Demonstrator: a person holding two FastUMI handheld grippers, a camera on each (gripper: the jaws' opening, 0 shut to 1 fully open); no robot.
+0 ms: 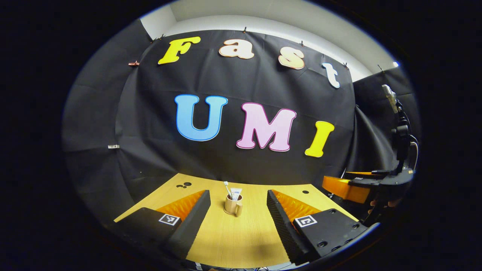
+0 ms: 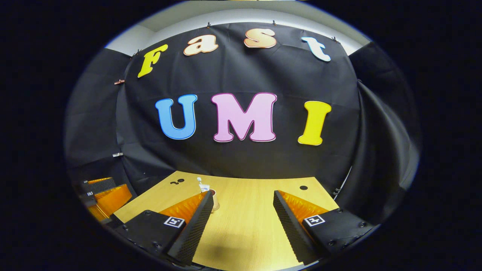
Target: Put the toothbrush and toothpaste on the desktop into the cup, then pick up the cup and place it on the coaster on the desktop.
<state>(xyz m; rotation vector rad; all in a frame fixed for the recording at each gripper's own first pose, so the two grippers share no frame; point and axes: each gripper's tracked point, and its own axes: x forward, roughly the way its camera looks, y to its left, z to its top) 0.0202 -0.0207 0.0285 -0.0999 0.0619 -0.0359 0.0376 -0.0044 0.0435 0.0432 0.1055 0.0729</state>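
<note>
1. Cup [image 1: 233,205] dead ahead of the left gripper [image 1: 238,210], upright on the worktop [image 1: 241,241], squarely framed between its spread, empty fingers, handle turned toward the camera.
2. From the right gripper [image 2: 243,214], same cup [image 2: 214,199] off to the left, half hidden behind its left finger; fingers likewise wide apart, holding nothing.
3. Left gripper judged better lined up for the pickup.
4. Toothbrush [image 1: 227,188] and toothpaste [image 1: 236,193] standing in the cup, long axes near vertical.
5. Count: one cup, one toothbrush, one toothpaste, two grippers. Coaster not made out.
</note>
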